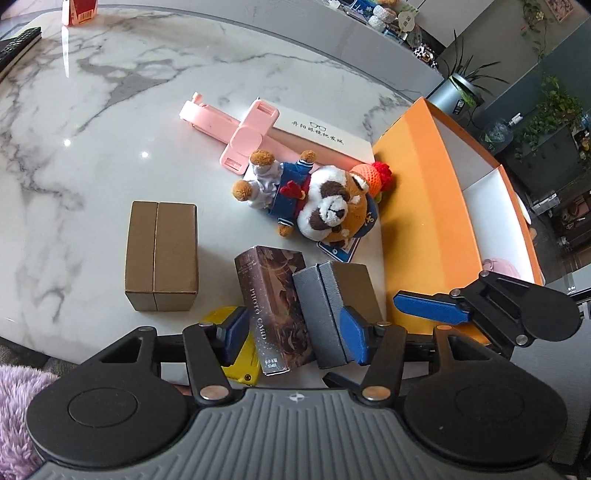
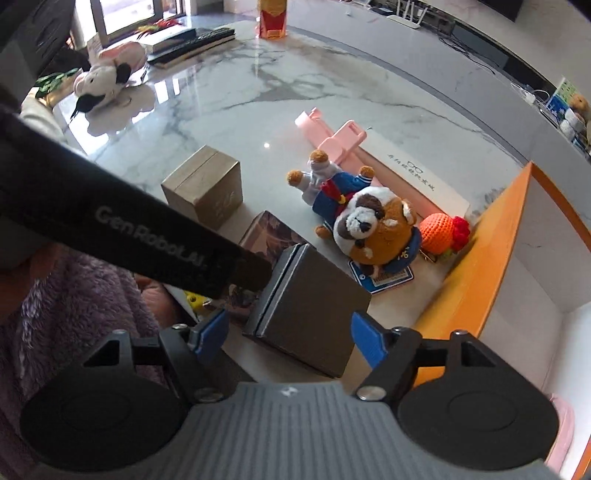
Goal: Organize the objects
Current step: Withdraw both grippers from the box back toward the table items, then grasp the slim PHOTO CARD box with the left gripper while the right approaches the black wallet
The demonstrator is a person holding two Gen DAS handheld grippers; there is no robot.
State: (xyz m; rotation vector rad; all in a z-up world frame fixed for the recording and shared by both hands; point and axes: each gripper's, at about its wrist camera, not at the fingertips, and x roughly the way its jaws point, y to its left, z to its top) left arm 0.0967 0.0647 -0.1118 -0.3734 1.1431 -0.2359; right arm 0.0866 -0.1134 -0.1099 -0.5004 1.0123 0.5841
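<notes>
Where "PHOTO CARD" marks the dark box [image 1: 275,310], both hand-held grippers [image 1: 291,334] [image 2: 286,338] wide, empty.

table: white marble, grey veins [image 1: 110,110] | window [image 2: 140,14] – daylight | potted plants [image 1: 465,74] by wall

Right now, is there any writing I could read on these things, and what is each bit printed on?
"PHOTO CARD": spine of the dark patterned box.
"Gen Robot.AI": black arm of the left gripper, last letters unclear.
White card: glasses drawing over Chinese characters, too small to read.
Blue tag under the plush dog: print too blurred.
</notes>
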